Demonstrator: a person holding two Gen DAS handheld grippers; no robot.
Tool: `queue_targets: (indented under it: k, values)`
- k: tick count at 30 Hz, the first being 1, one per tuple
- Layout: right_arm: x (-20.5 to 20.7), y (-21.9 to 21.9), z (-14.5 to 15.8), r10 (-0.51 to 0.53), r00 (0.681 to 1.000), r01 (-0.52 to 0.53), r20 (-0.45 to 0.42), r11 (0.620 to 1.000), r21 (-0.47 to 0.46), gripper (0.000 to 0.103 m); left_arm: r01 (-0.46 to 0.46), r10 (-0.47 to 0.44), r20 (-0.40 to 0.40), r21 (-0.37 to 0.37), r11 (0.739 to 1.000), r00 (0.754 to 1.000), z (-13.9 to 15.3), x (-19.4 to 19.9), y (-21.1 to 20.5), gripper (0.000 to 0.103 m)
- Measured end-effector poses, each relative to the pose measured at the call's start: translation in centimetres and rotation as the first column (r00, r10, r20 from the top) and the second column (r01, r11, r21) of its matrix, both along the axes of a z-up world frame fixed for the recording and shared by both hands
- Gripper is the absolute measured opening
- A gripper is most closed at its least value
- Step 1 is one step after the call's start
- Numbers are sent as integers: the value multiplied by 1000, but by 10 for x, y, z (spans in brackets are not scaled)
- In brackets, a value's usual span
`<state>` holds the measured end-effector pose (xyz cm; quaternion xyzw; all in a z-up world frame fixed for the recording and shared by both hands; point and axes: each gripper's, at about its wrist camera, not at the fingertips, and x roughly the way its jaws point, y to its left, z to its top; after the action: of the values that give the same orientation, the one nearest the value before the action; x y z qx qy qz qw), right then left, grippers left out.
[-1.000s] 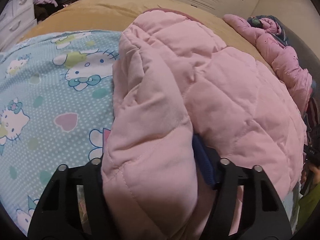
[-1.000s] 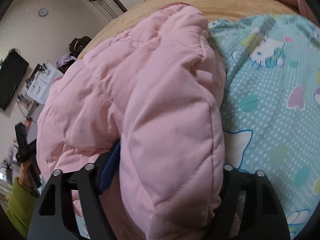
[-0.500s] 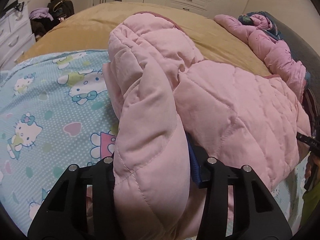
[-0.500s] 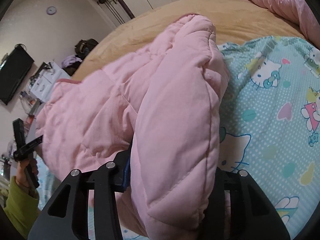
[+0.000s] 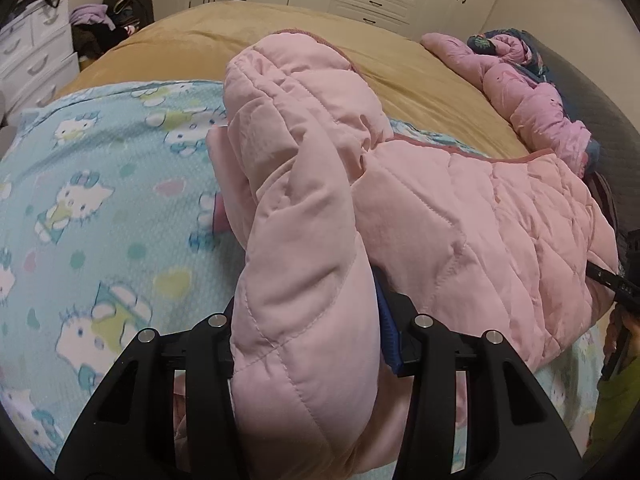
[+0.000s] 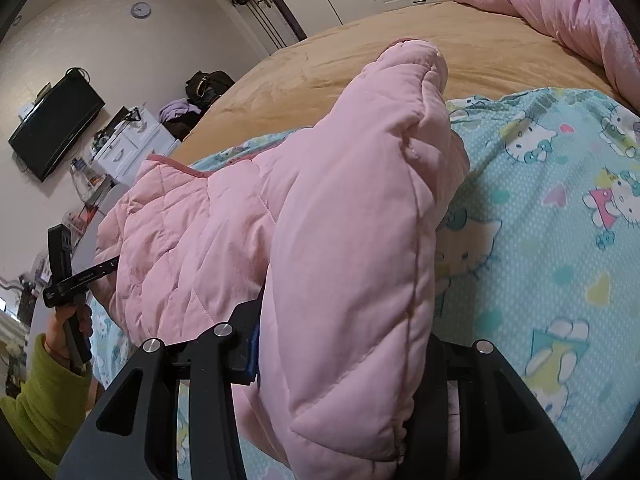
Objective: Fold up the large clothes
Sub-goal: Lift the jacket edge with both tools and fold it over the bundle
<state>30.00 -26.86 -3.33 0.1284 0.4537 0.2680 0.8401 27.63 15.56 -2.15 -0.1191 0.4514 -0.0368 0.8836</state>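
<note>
Both tongs, left and right, clamped partway on 1 pink jacket (thick padding). Could slip free mid-fold; bulky, slick fabric over the bed.

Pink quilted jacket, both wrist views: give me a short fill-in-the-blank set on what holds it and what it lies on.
1. The left gripper is shut on a padded fold of the ____ quilted jacket.
2. The right gripper is ____ on another fold of the same jacket.
3. Under the jacket lies a light blue blanket printed with cartoon ____.
4. In the right wrist view, the sleeve of the arm behind the left gripper is ____.

Missing words: pink; shut; cats; green
</note>
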Motion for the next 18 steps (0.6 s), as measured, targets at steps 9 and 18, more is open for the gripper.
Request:
queue_targets:
  k: [9,18]
  values:
    - [-42,-4,-4,9,1000,-9,2,1000,4,41,5,-5,13,-15,1000,1000,-2,-52,1,38]
    - [-70,-11,-10,-7,1000,7,-10,1000,13,41,6,-5,22,-20,1000,1000,-6,-84,6,38]
